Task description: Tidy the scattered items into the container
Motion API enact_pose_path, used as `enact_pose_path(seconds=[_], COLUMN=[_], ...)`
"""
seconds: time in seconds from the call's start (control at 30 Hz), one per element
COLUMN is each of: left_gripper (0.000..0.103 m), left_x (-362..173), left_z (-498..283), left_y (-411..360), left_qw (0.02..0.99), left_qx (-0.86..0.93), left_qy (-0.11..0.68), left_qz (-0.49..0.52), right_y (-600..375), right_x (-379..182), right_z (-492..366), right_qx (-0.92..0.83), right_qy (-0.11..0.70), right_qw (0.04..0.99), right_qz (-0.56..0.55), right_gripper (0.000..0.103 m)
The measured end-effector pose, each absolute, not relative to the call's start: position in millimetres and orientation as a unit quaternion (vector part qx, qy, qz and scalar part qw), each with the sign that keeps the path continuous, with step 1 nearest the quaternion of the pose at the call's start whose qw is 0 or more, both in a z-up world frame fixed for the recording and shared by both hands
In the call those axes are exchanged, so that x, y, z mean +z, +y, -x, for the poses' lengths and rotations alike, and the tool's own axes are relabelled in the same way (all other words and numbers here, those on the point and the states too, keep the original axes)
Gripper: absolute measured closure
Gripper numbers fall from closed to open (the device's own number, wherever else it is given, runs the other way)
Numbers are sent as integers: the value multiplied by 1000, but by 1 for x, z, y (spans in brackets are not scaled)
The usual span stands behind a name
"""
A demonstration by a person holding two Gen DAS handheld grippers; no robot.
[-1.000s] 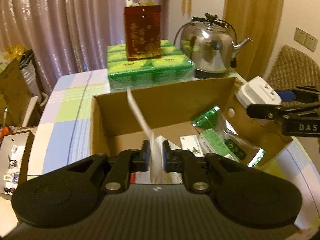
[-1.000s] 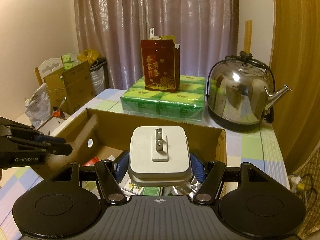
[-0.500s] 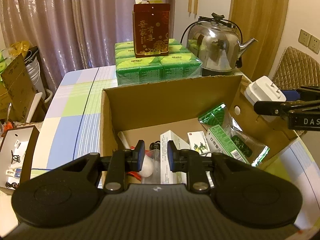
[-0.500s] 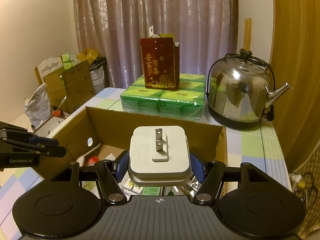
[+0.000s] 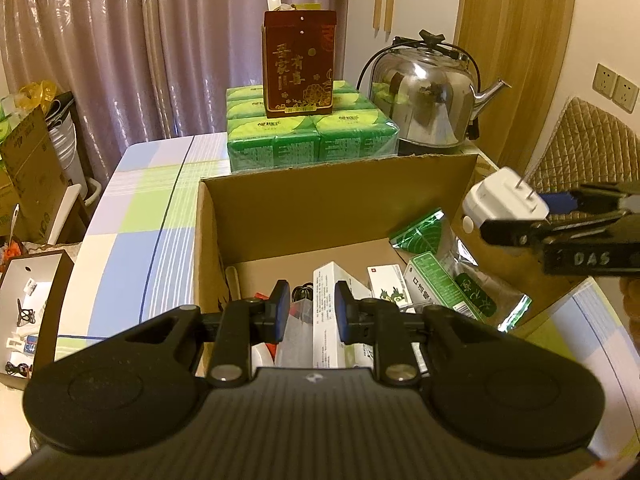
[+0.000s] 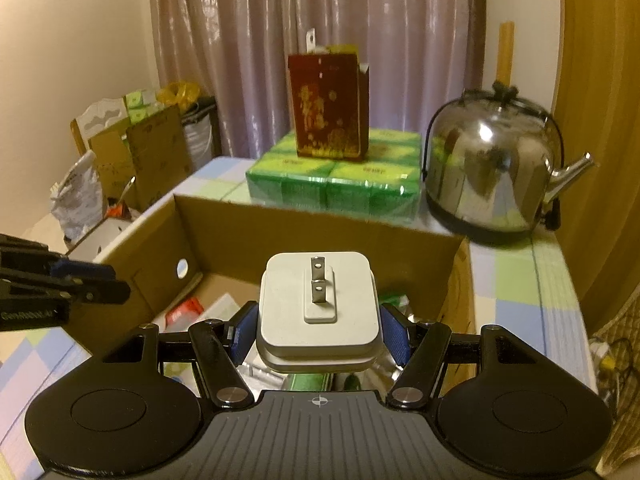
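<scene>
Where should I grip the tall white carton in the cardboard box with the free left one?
Take the white carton by its two broad faces near the raised top end, coming from above: it stands tilted among the packets, its upper end clear, right beneath the left gripper, whose narrow jaws hold nothing. Its narrow thickness looks likely to fit them.

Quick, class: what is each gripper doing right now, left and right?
Left gripper: open a little, holding nothing, above the cardboard box.
Right gripper: closed on the white plug adapter.
</scene>
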State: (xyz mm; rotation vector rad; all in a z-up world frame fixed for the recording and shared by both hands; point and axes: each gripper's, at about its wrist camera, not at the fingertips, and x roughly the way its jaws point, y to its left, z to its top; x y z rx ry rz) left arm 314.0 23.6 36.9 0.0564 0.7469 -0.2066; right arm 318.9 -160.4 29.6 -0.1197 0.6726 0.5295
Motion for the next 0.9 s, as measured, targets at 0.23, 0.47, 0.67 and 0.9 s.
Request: enact_pose_path(seconds=[0.23, 0.47, 0.67, 0.9], left_gripper=[83, 82, 79, 55], left_x=[36, 35, 35, 46], left_z=[-314, -311, -303, -279], left_y=[24, 26, 27, 26], left_qw=[925, 926, 926, 931], left_qx=[-99, -94, -91, -84], left_qy=[365, 365, 366, 354], left_qz=[-28, -24, -22, -10], right_y=[-158, -164, -172, -185], right_x=[21, 25, 23, 34], right_z=[-321, -315, -303, -269], right_qx=[270, 267, 261, 247], right_qy=[327, 317, 324, 315], right_qw=[905, 909, 909, 916], right_qz=[40, 31, 31, 18], right_gripper=[38, 24, 19, 2])
